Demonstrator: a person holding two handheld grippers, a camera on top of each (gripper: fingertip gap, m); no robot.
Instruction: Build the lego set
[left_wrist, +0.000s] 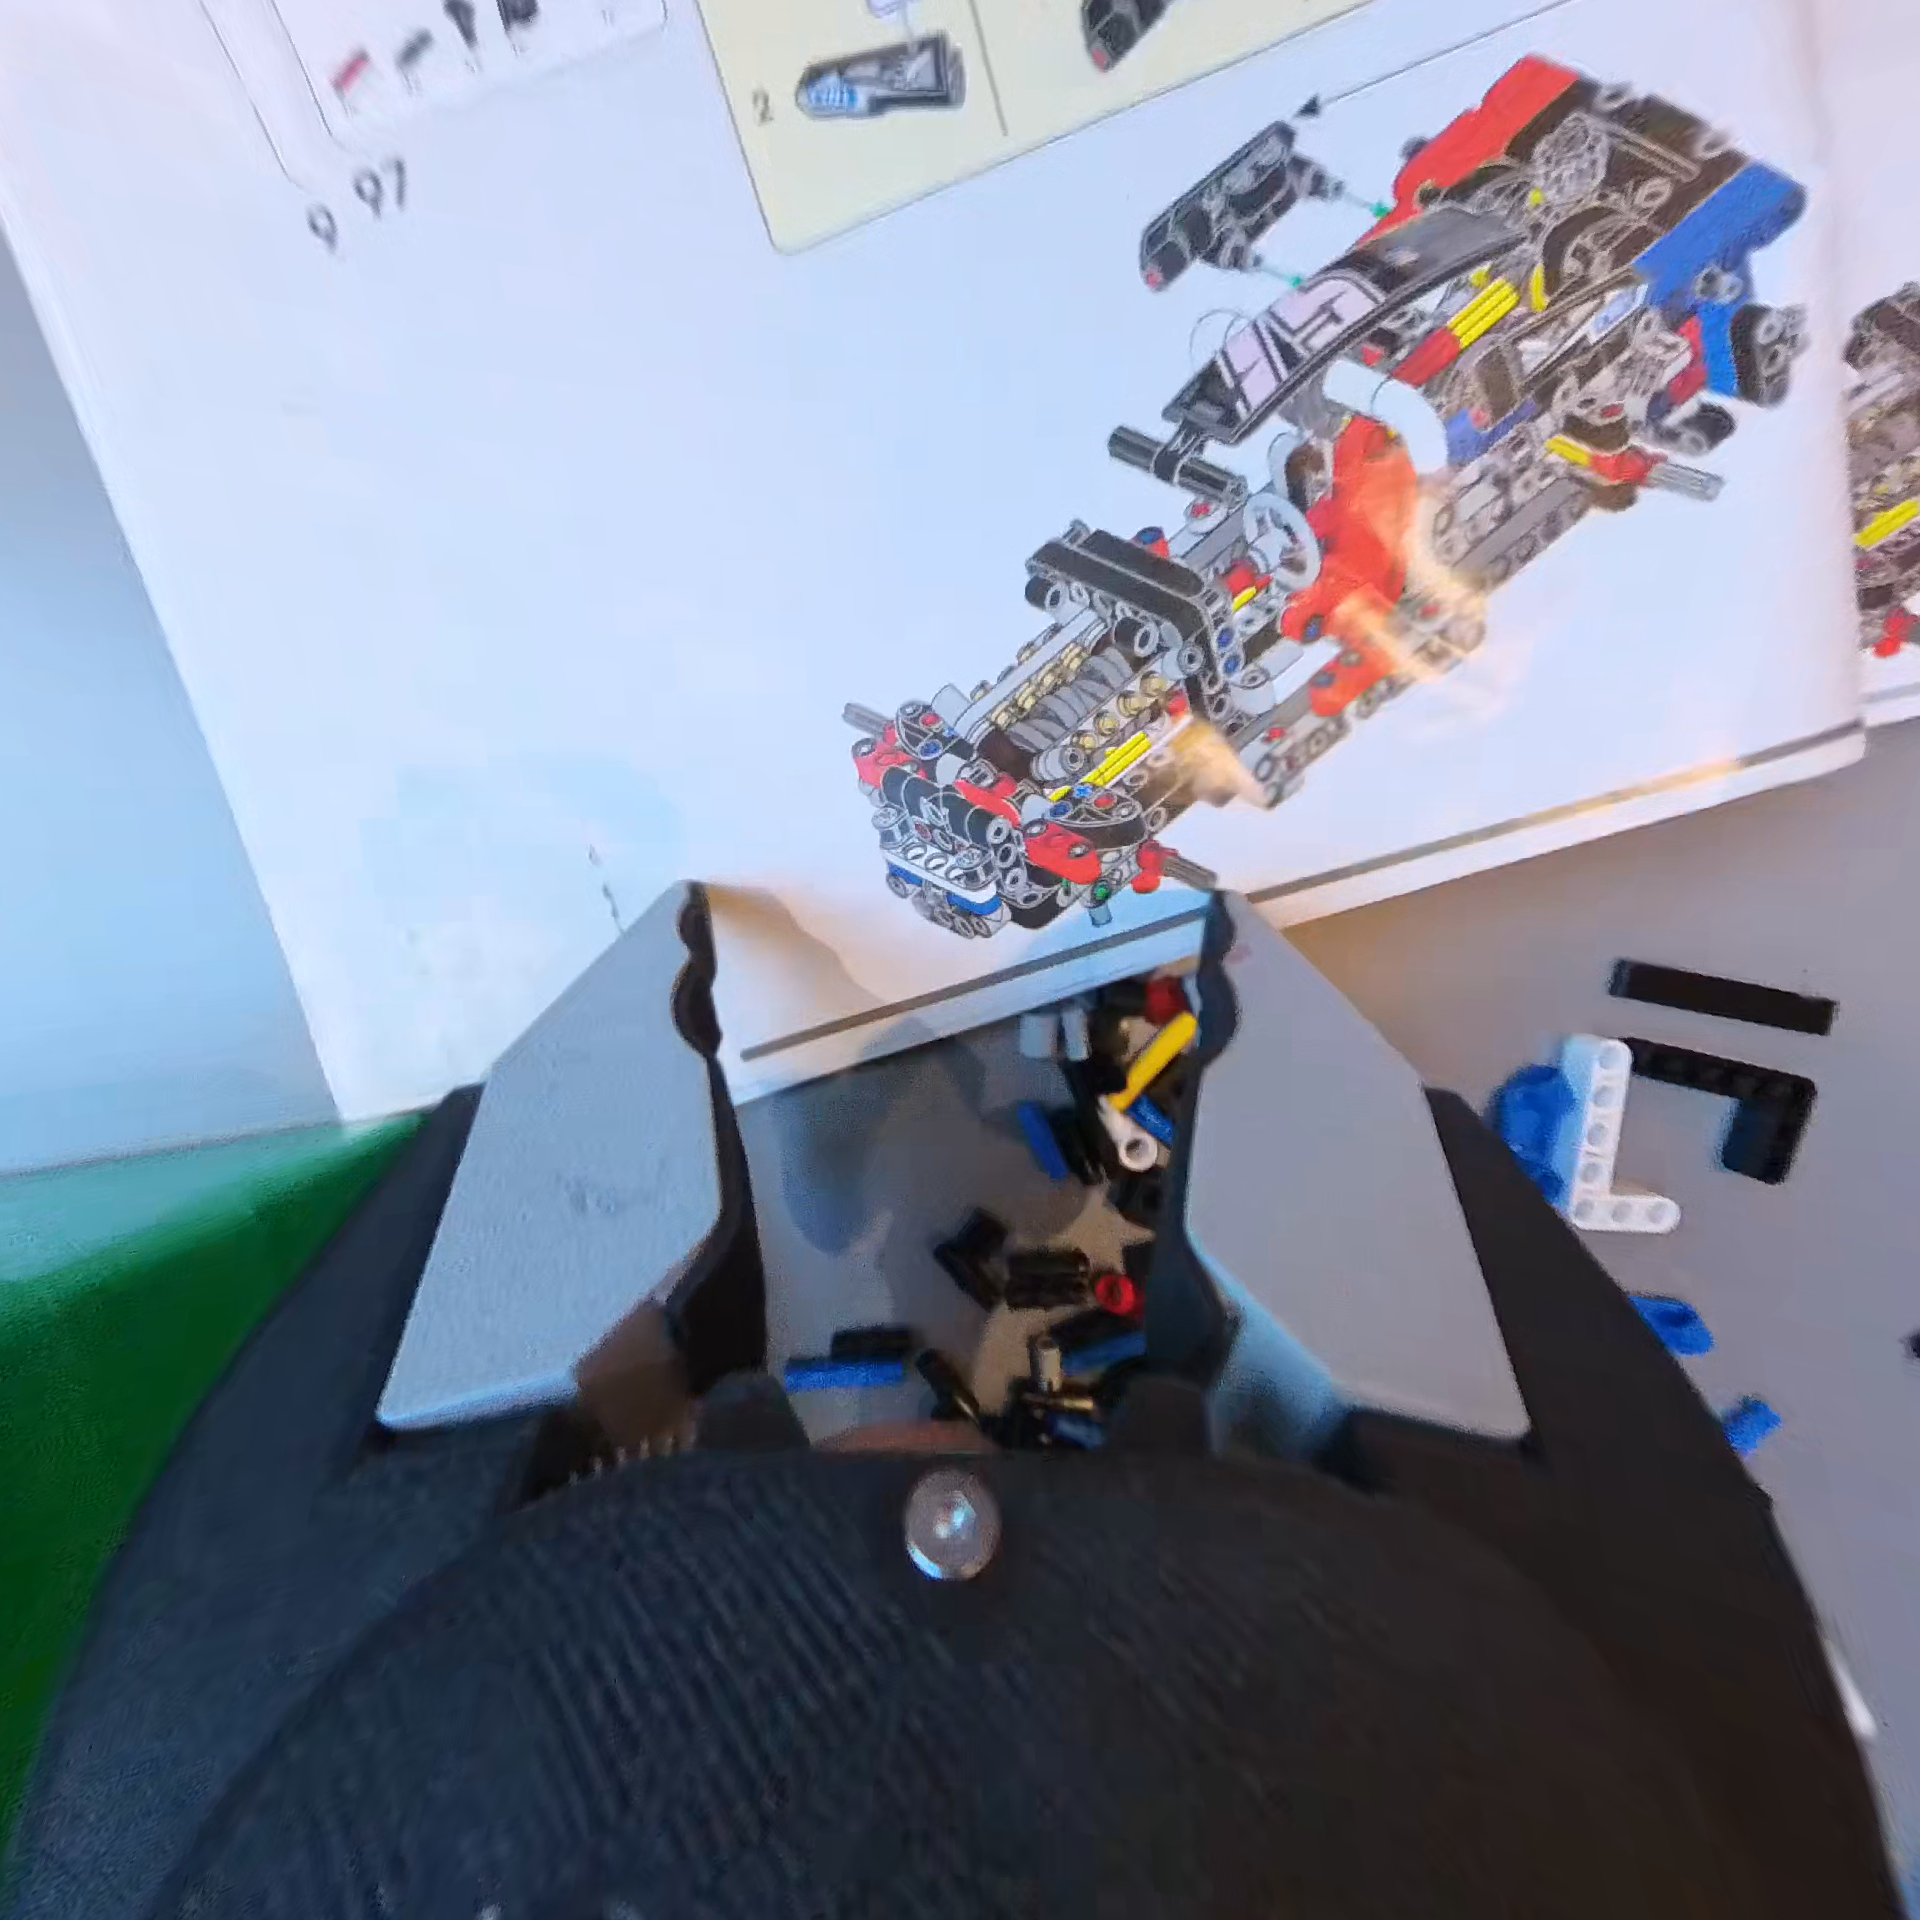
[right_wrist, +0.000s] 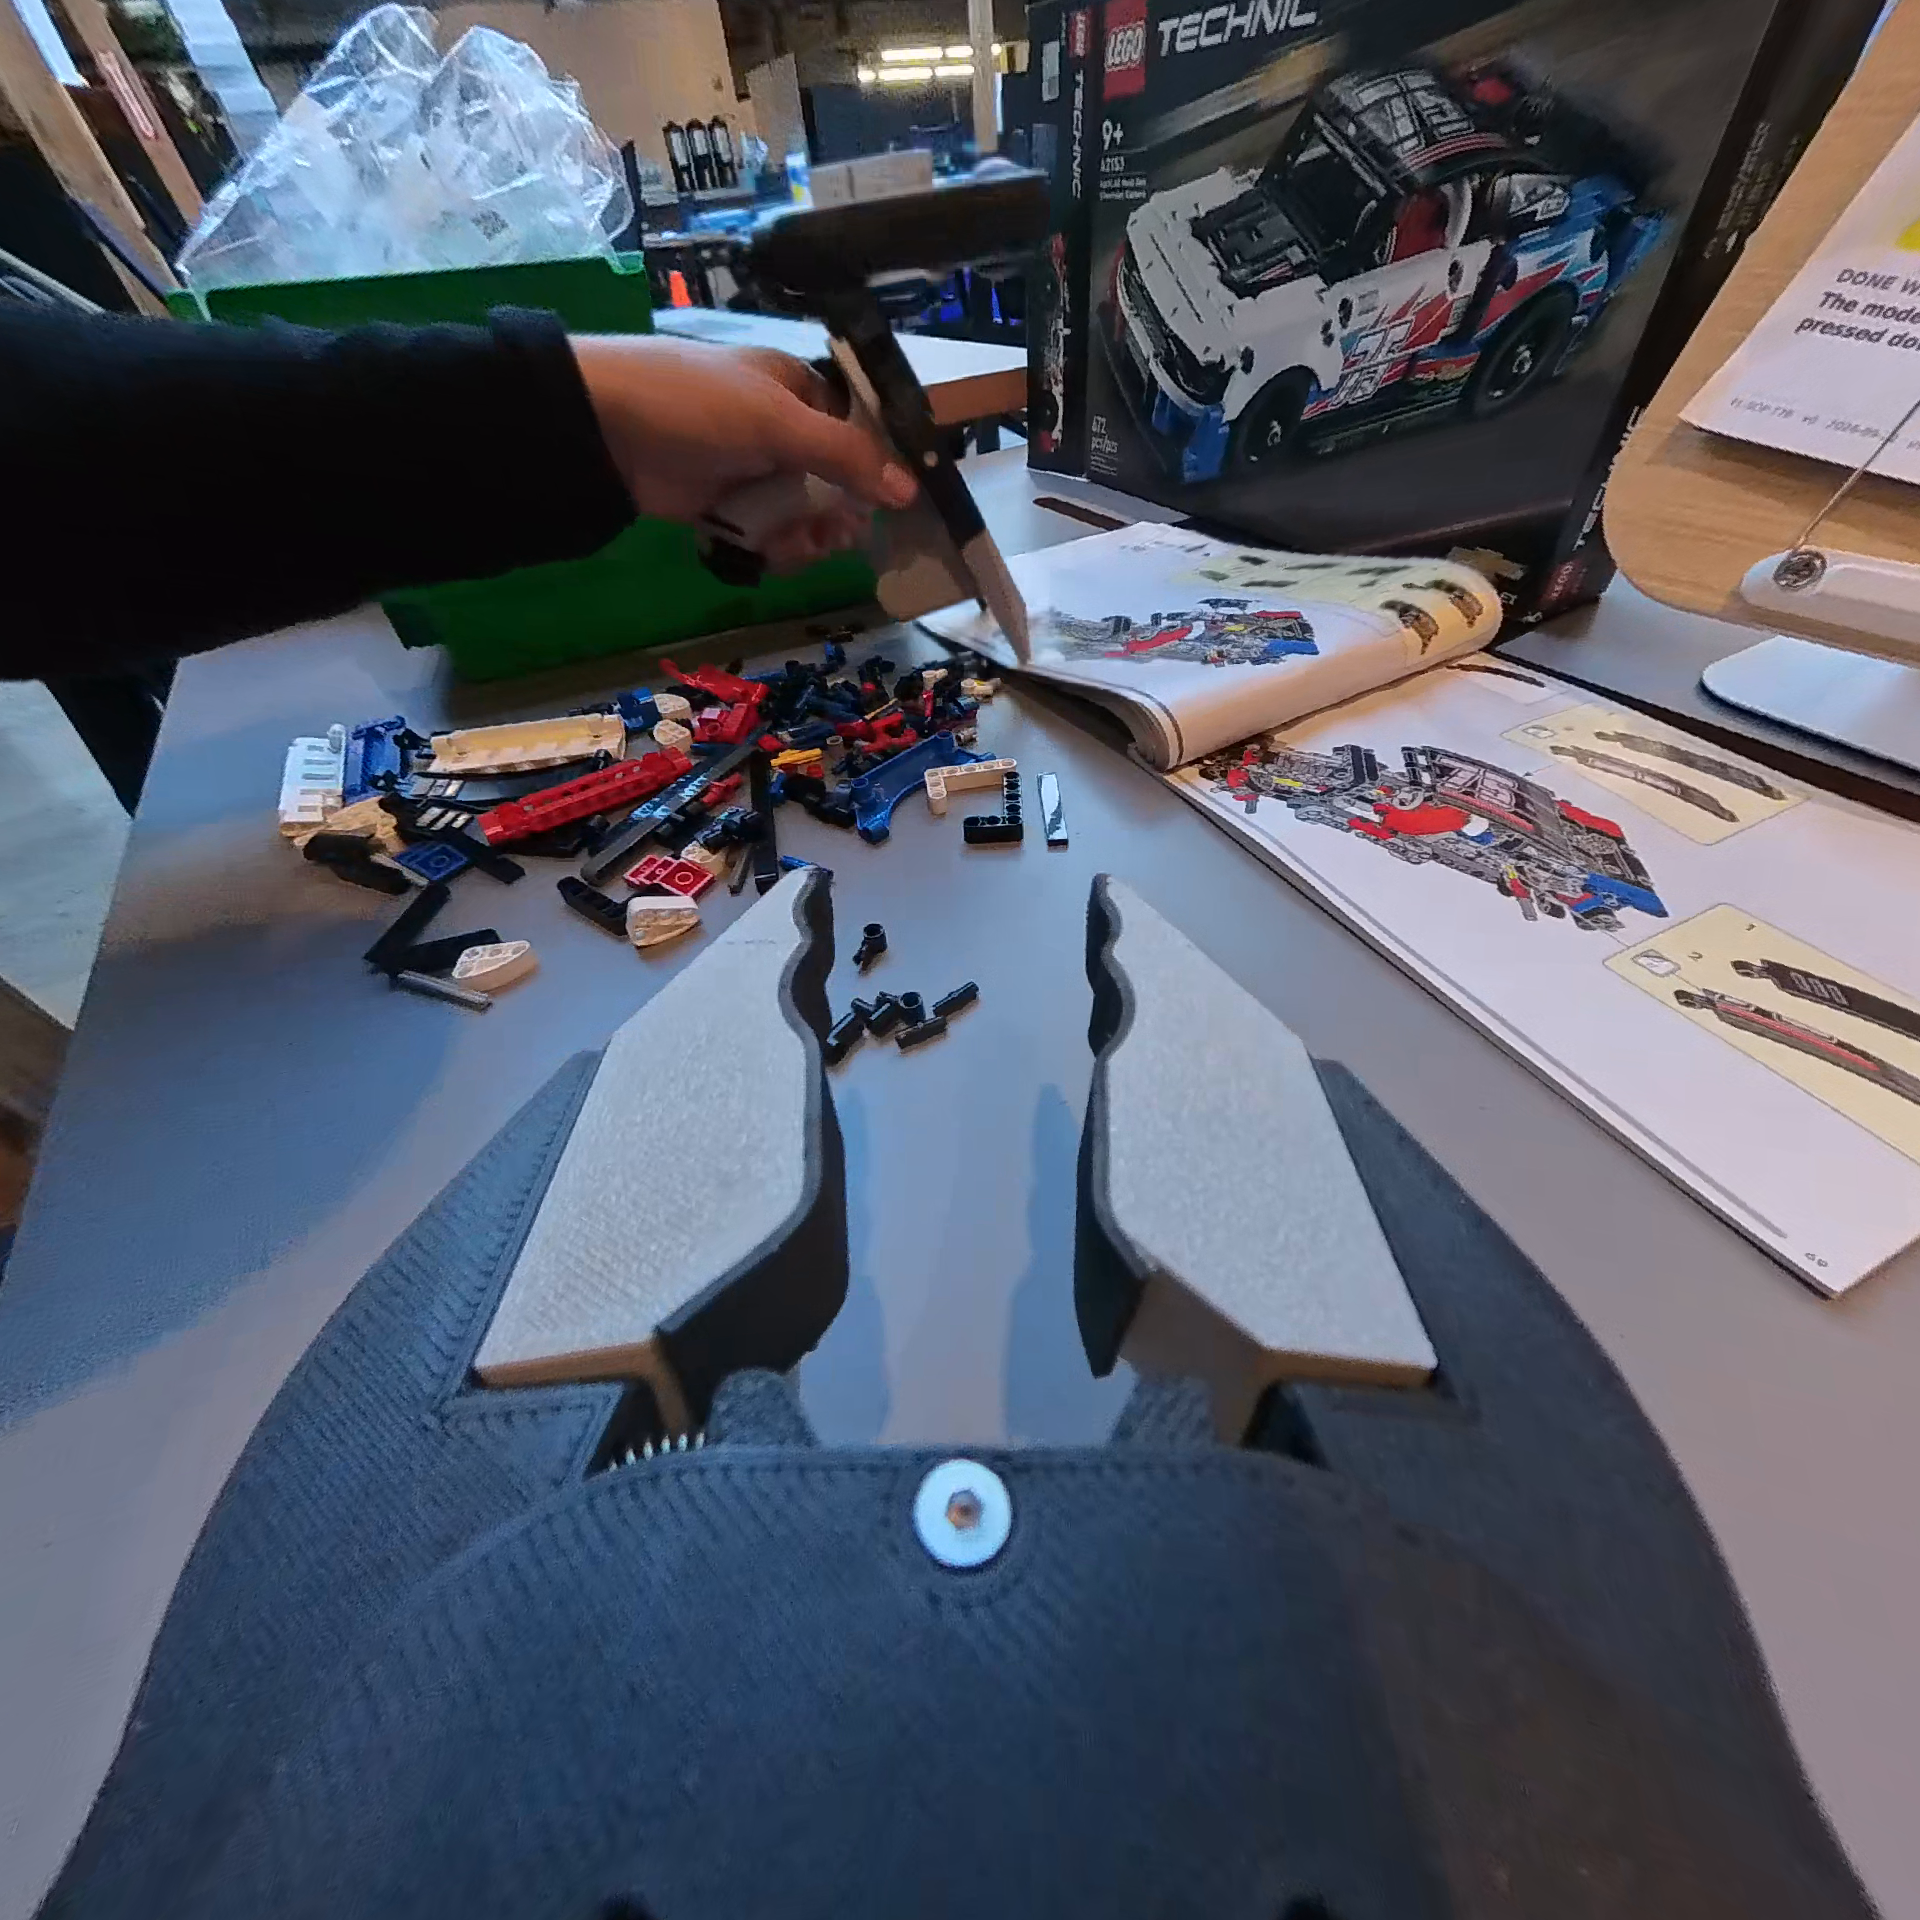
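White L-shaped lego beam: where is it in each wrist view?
Left wrist view: white L-shaped lego beam at right, past the left claw, beside a black L-shaped beam.
Right wrist view: upper centre, at the right edge of the loose lego pile.
Shared landmark: the open instruction booklet.

A large indoor workshop or lab hall is suggested by what is seen at the top centre of the right wrist view: rows of ceiling strip lights (right_wrist: 914, 71), distant benches and shelving in a deep, dim space. A grey worktable (right_wrist: 260, 1091) is laid out as a work station, with a green bin (right_wrist: 623, 603) at left. A printed notice on a wooden stand (right_wrist: 1704, 457) is set at the right edge.
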